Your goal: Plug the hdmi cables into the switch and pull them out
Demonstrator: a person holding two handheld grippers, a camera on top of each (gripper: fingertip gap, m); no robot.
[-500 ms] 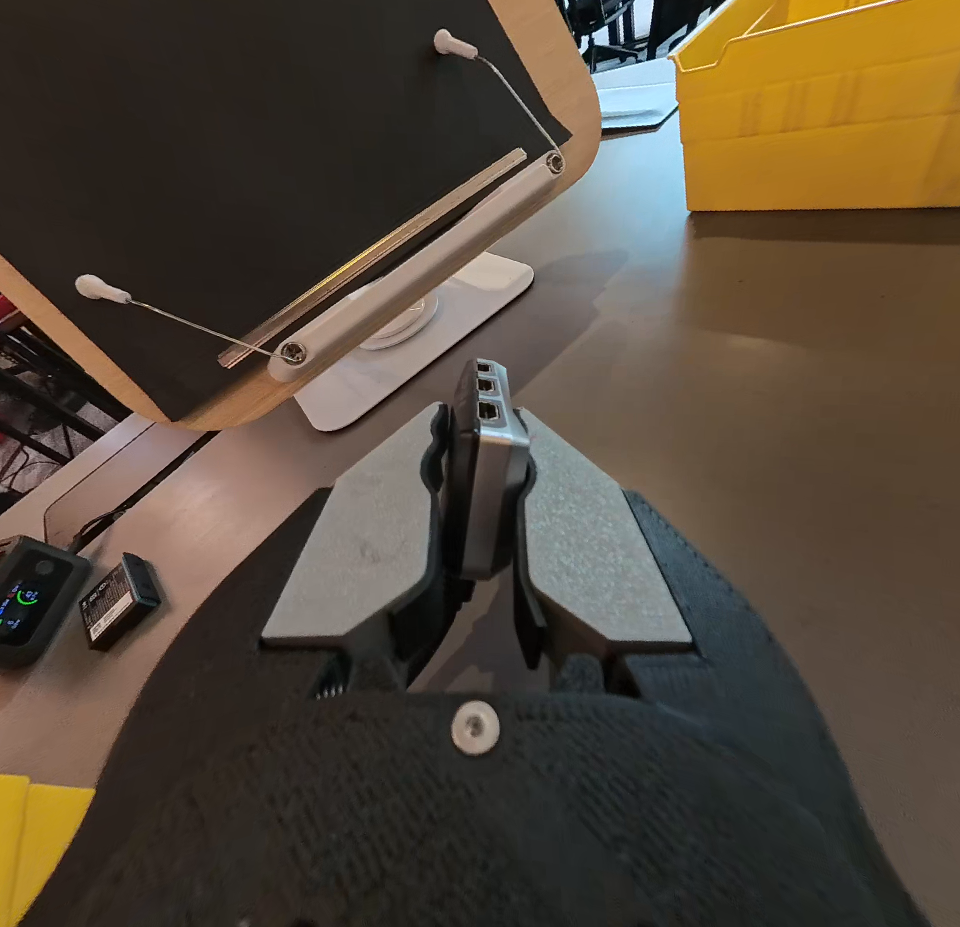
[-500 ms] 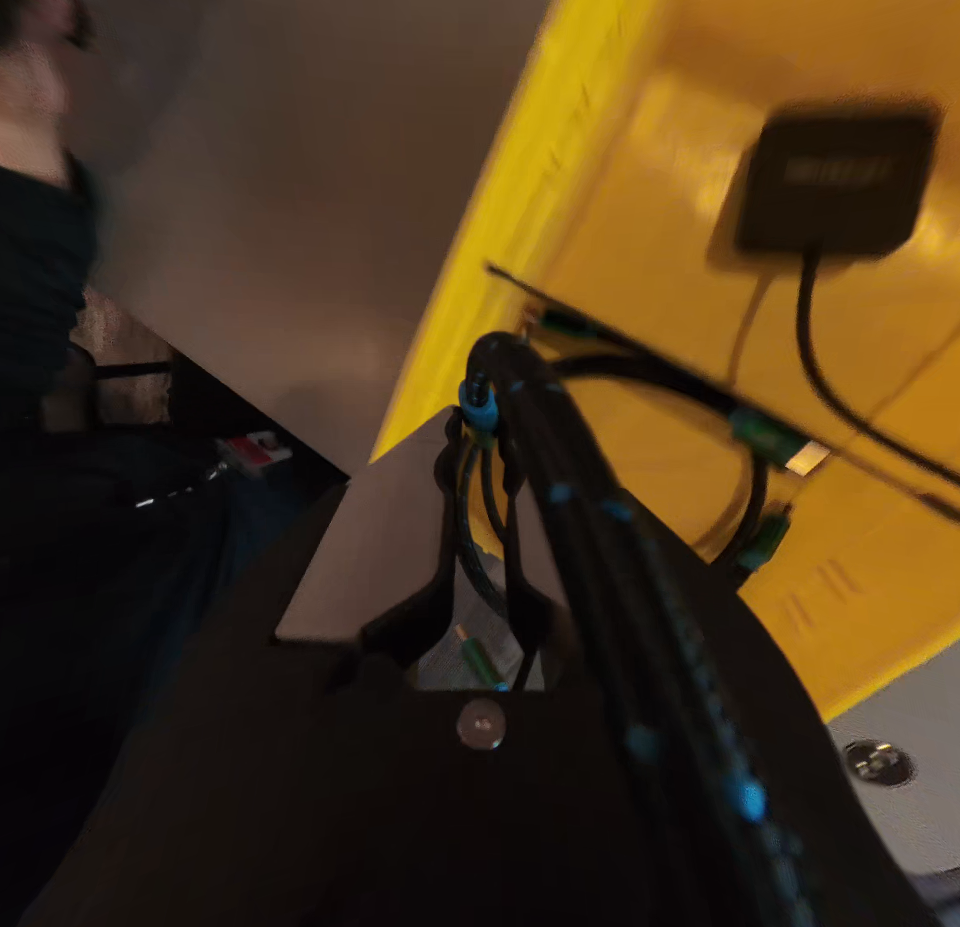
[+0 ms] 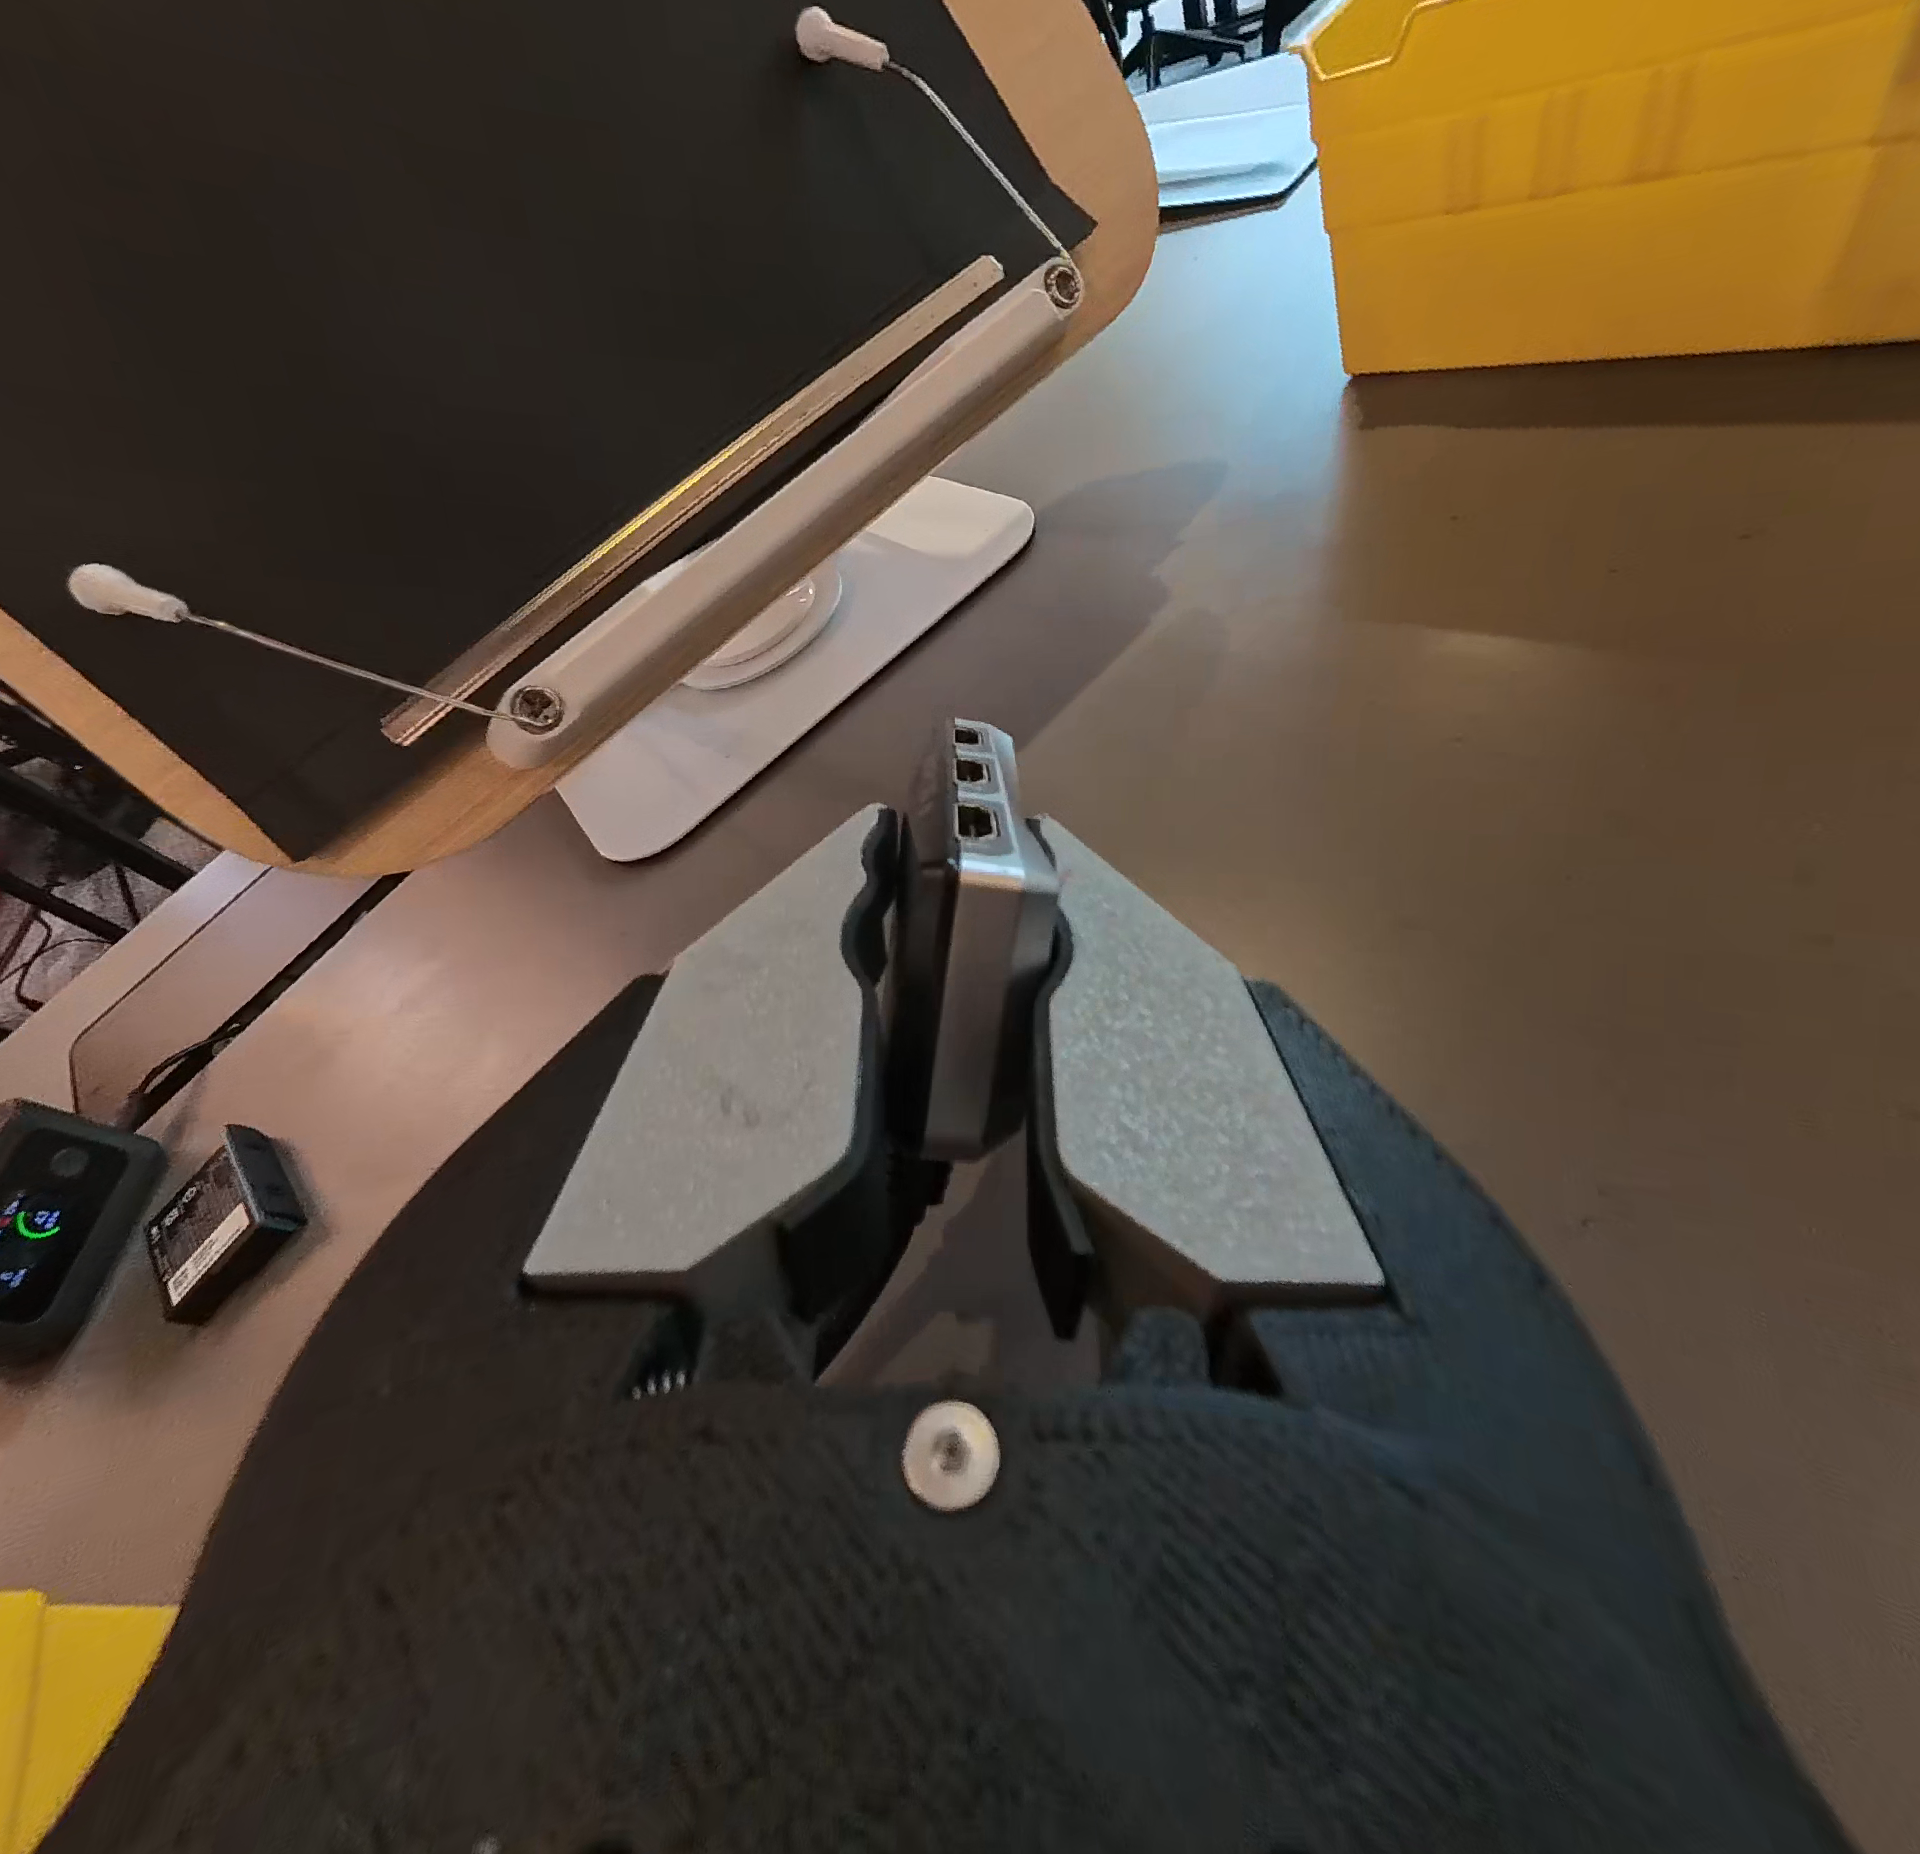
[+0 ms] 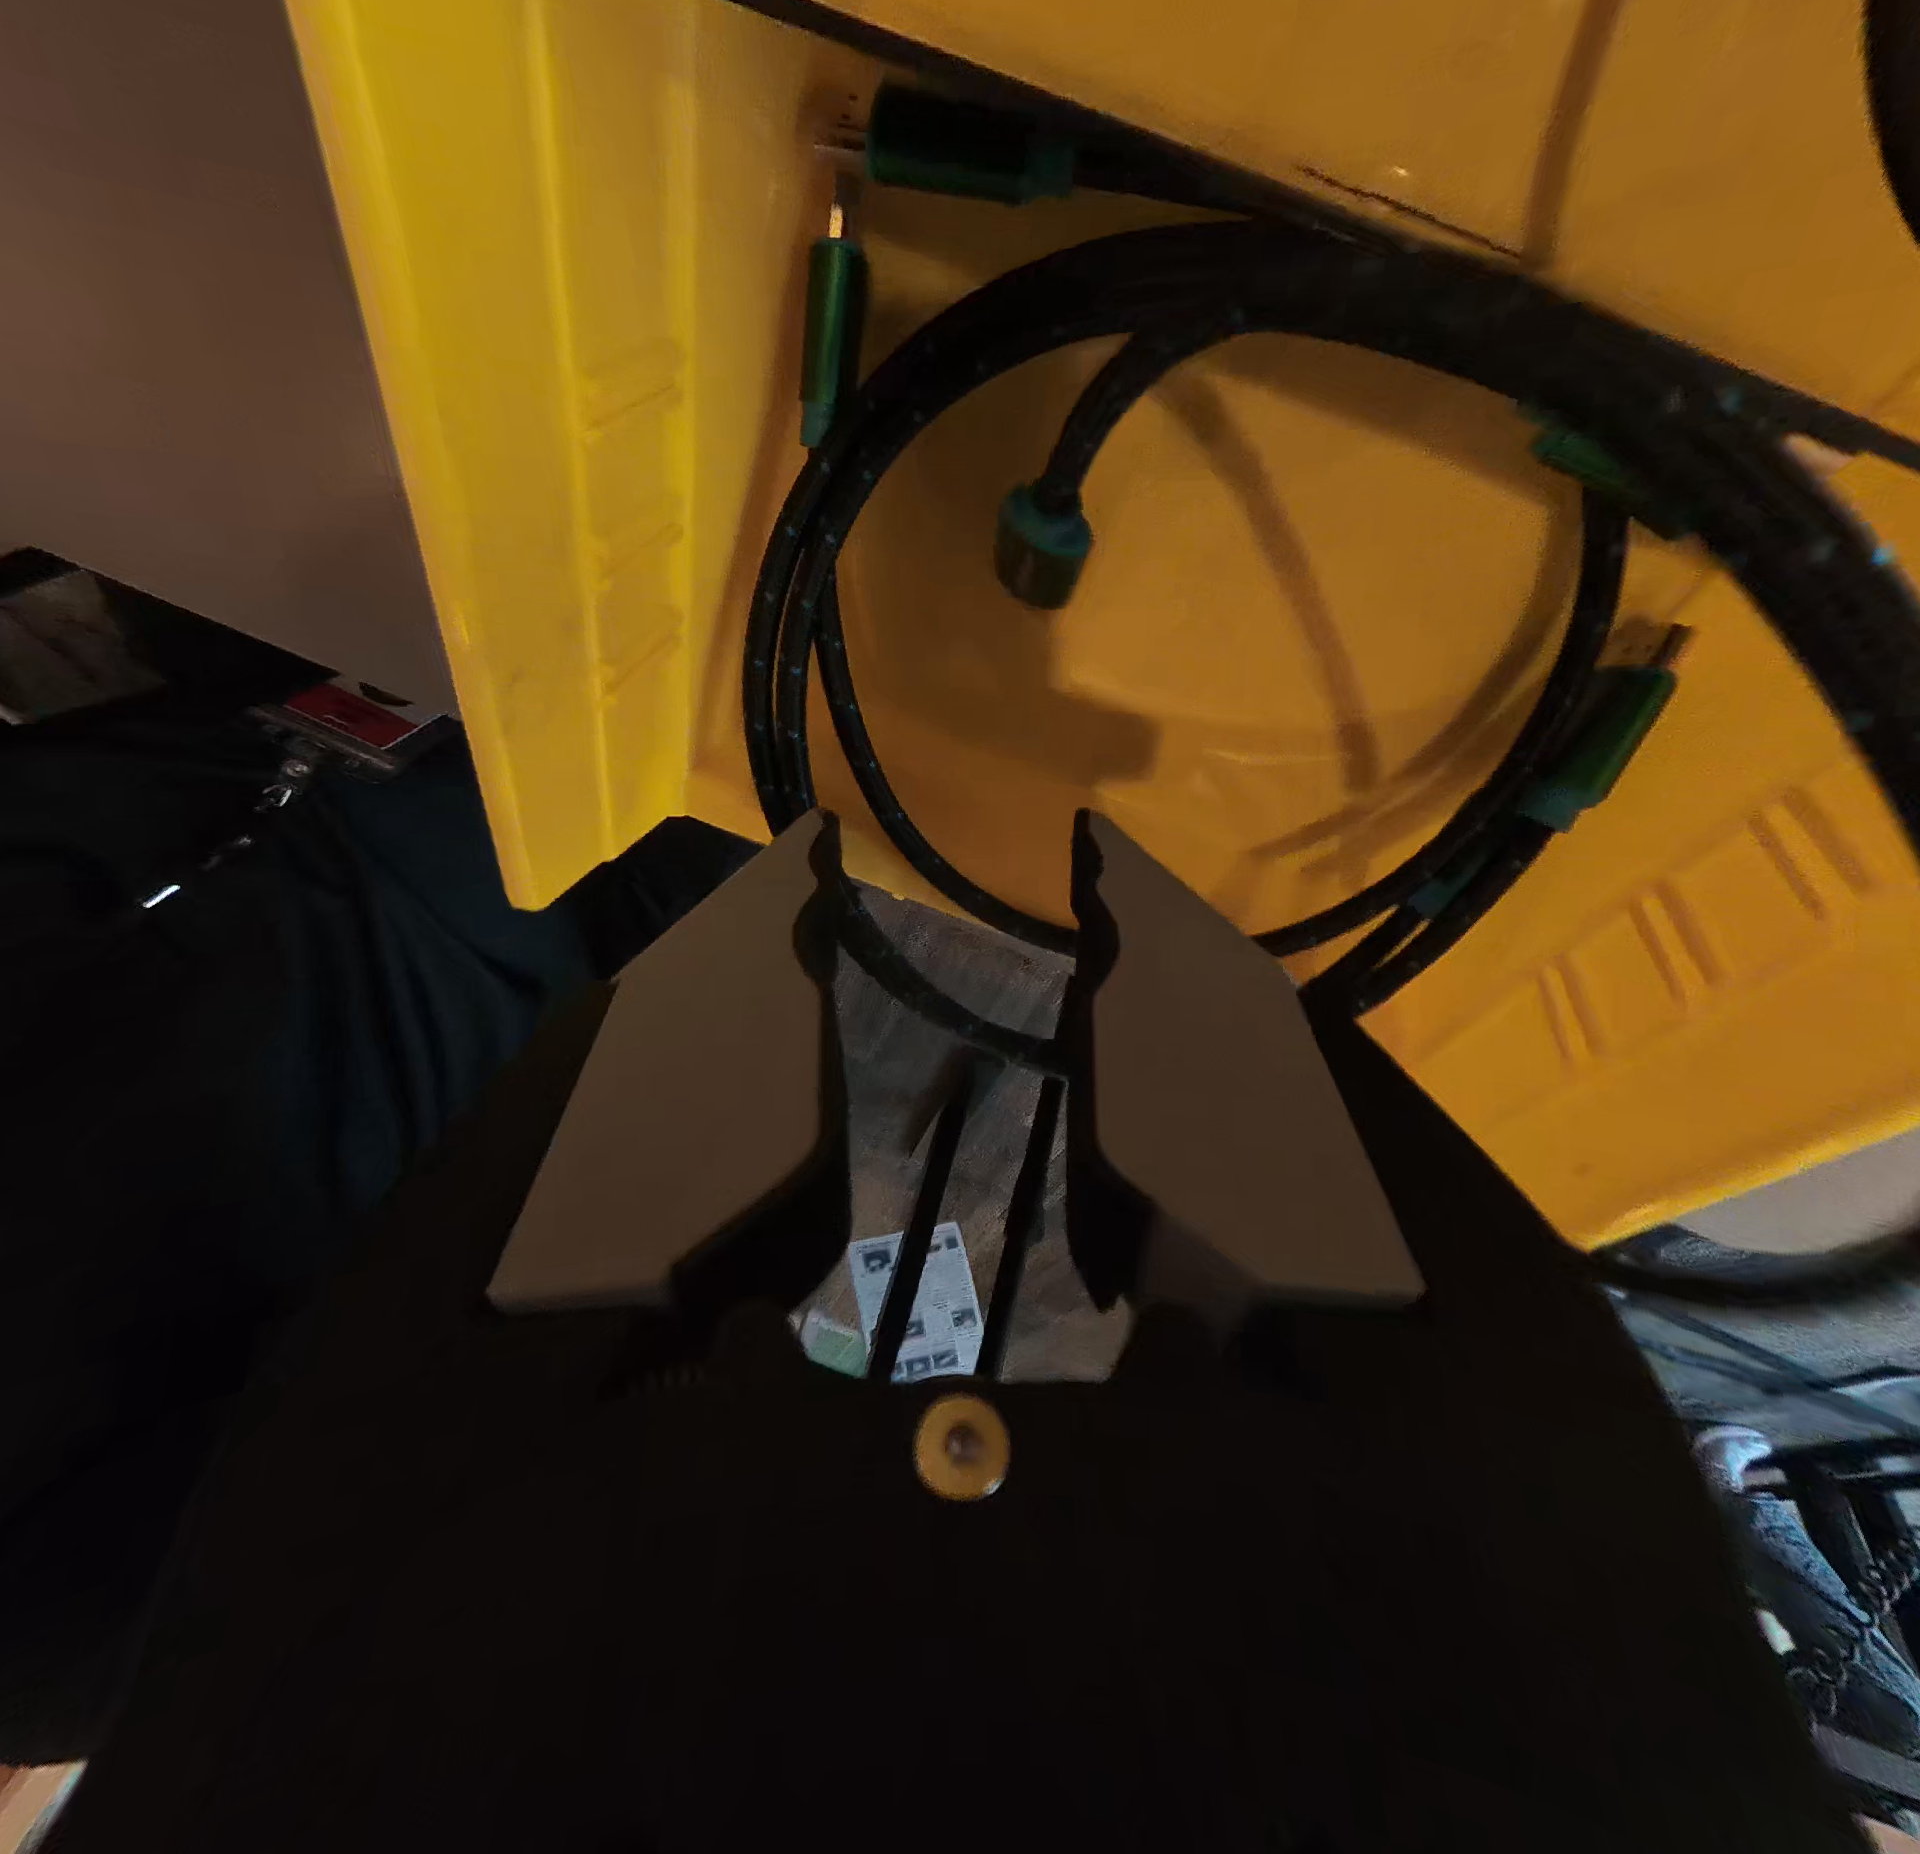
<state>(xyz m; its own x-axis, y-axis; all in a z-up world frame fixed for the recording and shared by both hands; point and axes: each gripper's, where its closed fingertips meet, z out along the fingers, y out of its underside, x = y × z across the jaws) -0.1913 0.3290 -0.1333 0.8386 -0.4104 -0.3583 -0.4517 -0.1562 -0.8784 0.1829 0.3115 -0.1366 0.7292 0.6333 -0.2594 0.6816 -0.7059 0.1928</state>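
My left gripper [image 3: 966, 828] is shut on the grey HDMI switch [image 3: 982, 973]. It holds the switch on edge above the brown table, with the row of ports [image 3: 971, 781] facing up and forward. My right gripper [image 4: 954, 822] is open over the yellow bin [image 4: 582, 402]. Black braided HDMI cables [image 4: 800, 661] with green plugs [image 4: 1039, 547] lie coiled on the bin floor. One loop crosses under the gap between the fingers; I cannot tell if it touches them. Another cable [image 4: 1766, 474] sweeps blurred across the upper right.
A wooden book stand with a black board [image 3: 416, 298] on a white base [image 3: 935, 557] stands close ahead-left of the switch. A yellow bin [image 3: 1610, 225] sits at the far right. A small screen device [image 3: 52, 1222] and a black battery [image 3: 223, 1222] lie left. A person's dark clothing [image 4: 208, 1077] shows left. About 40 centimeters separates my left fingertips from my right. It is some 25 centimeters from my left tips to the black battery [image 3: 223, 1222].
My right gripper was shut on a bundle of cable; now it is open and the cables lie in the bin. It has also moved over the bin. The left gripper has hardly moved.
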